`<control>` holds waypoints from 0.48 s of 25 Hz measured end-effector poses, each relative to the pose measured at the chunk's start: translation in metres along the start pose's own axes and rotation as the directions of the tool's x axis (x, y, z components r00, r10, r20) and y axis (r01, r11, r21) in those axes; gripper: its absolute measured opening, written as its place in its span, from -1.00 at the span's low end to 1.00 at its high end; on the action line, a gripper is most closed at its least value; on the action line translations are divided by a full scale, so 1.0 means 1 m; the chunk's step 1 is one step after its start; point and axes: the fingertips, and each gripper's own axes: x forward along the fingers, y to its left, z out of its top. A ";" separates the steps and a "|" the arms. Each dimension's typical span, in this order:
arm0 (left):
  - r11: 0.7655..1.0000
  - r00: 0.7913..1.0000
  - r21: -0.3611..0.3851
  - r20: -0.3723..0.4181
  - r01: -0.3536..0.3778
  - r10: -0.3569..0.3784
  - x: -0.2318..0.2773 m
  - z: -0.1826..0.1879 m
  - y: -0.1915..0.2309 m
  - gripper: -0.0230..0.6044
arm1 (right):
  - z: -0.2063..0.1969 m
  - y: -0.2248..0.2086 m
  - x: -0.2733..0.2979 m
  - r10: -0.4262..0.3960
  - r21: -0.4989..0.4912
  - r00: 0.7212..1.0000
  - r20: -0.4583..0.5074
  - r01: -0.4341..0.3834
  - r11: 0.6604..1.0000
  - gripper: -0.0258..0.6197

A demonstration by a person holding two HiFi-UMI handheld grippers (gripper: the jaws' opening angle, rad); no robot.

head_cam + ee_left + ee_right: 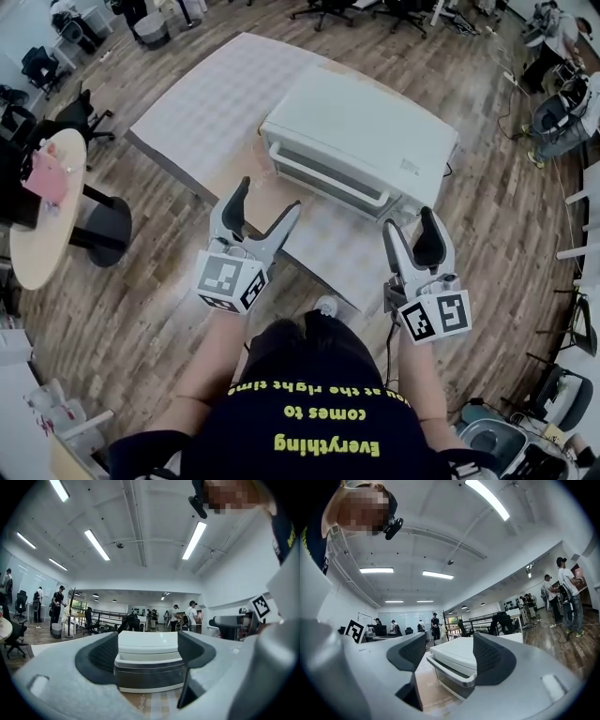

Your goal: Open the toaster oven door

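Left gripper (269,197): jaws spread wide, nothing between the pads. The toaster oven (366,131) sits straight ahead of these jaws, beyond the tips and apart from them. In the left gripper view it fills the gap between the two dark pads (101,658), front face on. The door (323,167) is shut, glass front toward the jaws. Its handle (328,183), a pale bar, runs along the top edge of the door.

Right gripper (409,221): jaws also spread, empty. The oven is ahead of them and seen corner-on in the right gripper view, with the handle crossing the gap past the tips. In the head view these tips are near the oven's front right corner; no contact shows.

The two grippers are side by side and well apart, both pointing at the oven front. The left one faces the left half of the door, the right one the right end.

The oven stands on a table (216,103) with a pale checked cover, which runs under and ahead of both sets of jaws. A round table (42,211) stands far off to the left of the left jaws, on a wood floor (141,300).
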 end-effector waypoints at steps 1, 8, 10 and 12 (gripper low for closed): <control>1.000 1.000 0.000 -0.005 -0.007 0.007 0.004 -0.001 0.001 0.34 | -0.001 -0.004 0.004 0.005 0.002 1.000 -0.007 -0.005 1.000 0.05; 1.000 0.999 -0.014 -0.033 -0.007 0.006 0.038 -0.007 0.015 0.34 | -0.001 -0.024 0.027 -0.010 0.003 1.000 -0.027 0.010 1.000 0.02; 1.000 0.999 -0.019 -0.041 0.024 -0.024 0.049 -0.009 0.018 0.34 | -0.003 -0.027 0.031 -0.037 0.000 0.999 -0.026 0.037 0.999 0.00; 0.998 0.997 -0.017 -0.051 0.062 -0.063 0.060 -0.011 0.021 0.34 | -0.005 -0.029 0.034 -0.075 -0.001 0.997 -0.026 0.075 0.997 -0.03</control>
